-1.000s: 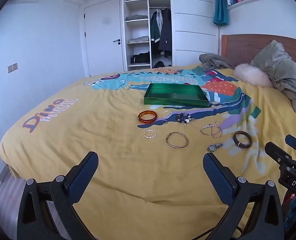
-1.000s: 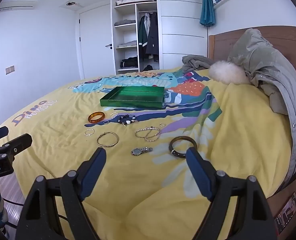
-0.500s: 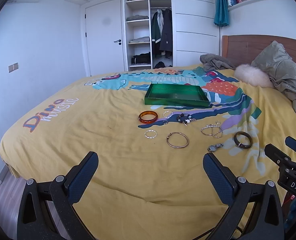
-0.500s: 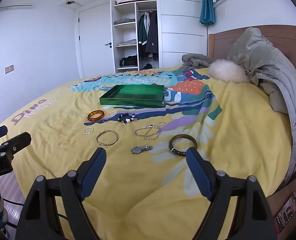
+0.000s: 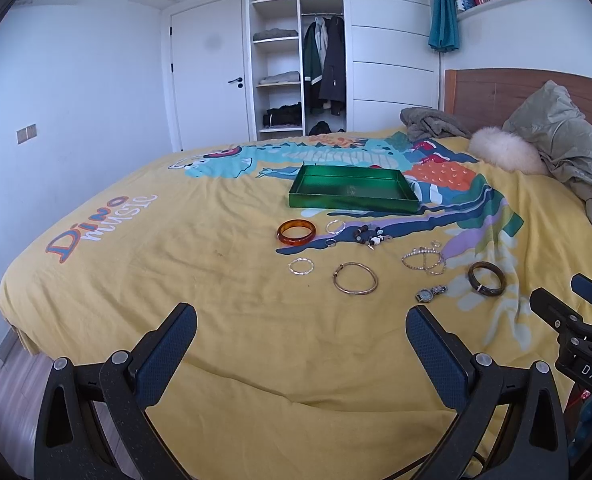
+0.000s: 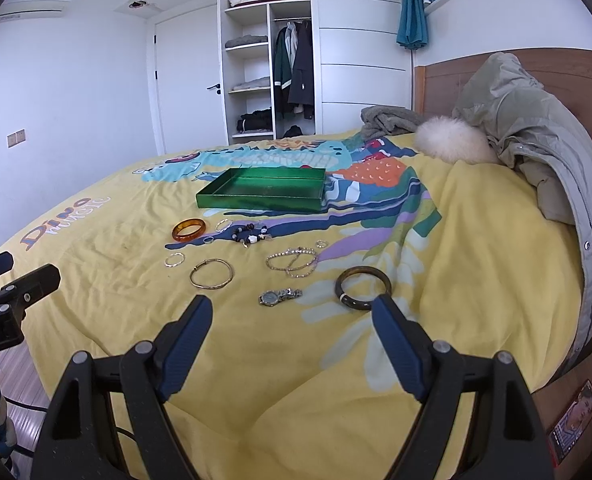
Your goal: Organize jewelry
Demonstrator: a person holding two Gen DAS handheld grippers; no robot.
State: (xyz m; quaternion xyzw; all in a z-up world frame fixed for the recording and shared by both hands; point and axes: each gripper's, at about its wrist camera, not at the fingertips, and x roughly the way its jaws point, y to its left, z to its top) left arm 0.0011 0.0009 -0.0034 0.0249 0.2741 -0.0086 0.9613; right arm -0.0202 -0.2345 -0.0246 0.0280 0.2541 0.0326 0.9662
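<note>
1. So, nothing is sorted yet: the green tray (image 5: pixel 354 194) looks empty and every piece lies loose on the yellow bedspread (image 5: pixel 175 272), on your side of the tray.
2. Your left gripper (image 5: pixel 300 340) is spread wide and holds nothing; it hangs over bare bedspread, well short of the jewelry.
3. Your right gripper (image 6: pixel 291 330) is spread wide too, empty, with the watch (image 6: pixel 279 296) and dark bangle (image 6: pixel 362 288) just ahead of its tips.
4. Left to move: amber bangle (image 5: pixel 296 232), gold bangle (image 5: pixel 355 278), small twisted ring (image 5: pixel 300 267), bead cluster (image 5: pixel 370 236), chain bracelets (image 5: pixel 423 260), plus watch and dark bangle. My read: the whole task is ahead of you.
5. Left view shows your right gripper's body at its right edge; right view shows the left one at its left edge.
6. Right view shows the grey jacket (image 6: pixel 536 152) more fully.
</note>
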